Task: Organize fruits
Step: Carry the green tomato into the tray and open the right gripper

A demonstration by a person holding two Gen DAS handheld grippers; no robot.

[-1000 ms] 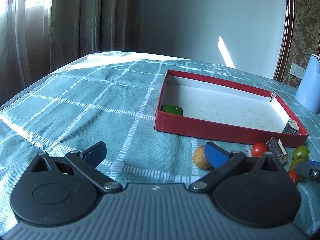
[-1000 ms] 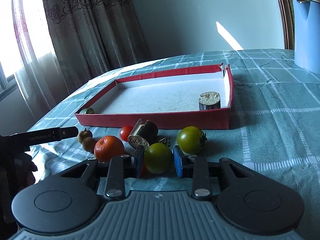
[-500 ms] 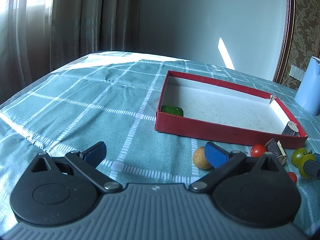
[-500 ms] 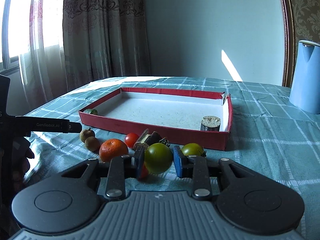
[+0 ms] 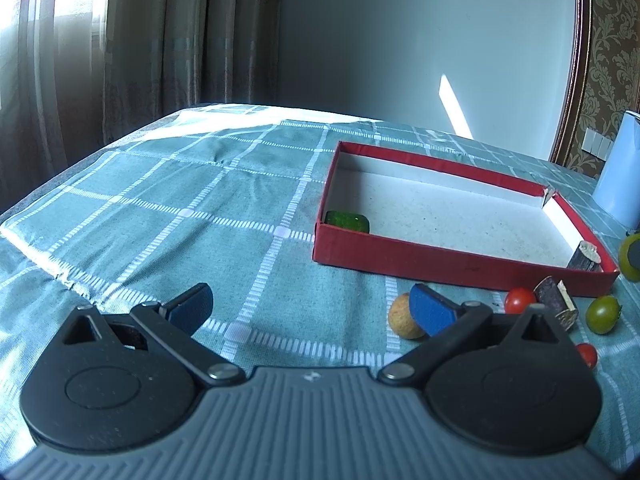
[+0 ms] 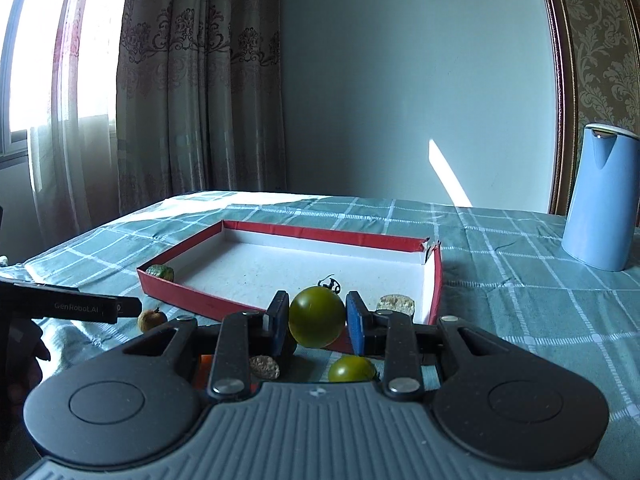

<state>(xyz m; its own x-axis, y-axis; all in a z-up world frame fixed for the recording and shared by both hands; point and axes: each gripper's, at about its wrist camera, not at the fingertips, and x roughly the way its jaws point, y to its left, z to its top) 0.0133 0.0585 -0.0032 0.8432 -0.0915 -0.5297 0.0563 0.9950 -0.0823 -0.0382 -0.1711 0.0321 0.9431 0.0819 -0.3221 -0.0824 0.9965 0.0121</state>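
Green tomato (image 6: pixel 317 322): pinched between the right gripper (image 6: pixel 317 322) fingers, lifted off the counter (image 6: pixel 520 280), just before the red tray's (image 6: pixel 434 280) near wall.
Left gripper (image 5: pixel 310 308): fingers spread wide, holding nothing, low over the cloth.
Loose fruit: another green tomato (image 6: pixel 352 369) below the held one; a cherry tomato (image 5: pixel 519 300) outside the tray.
Doing it well: I'd judge it best to clear the wall fully, lower onto bare tray floor, then release gently so it doesn't roll.
Writing: "GenRobot.AI" on the left gripper's side.
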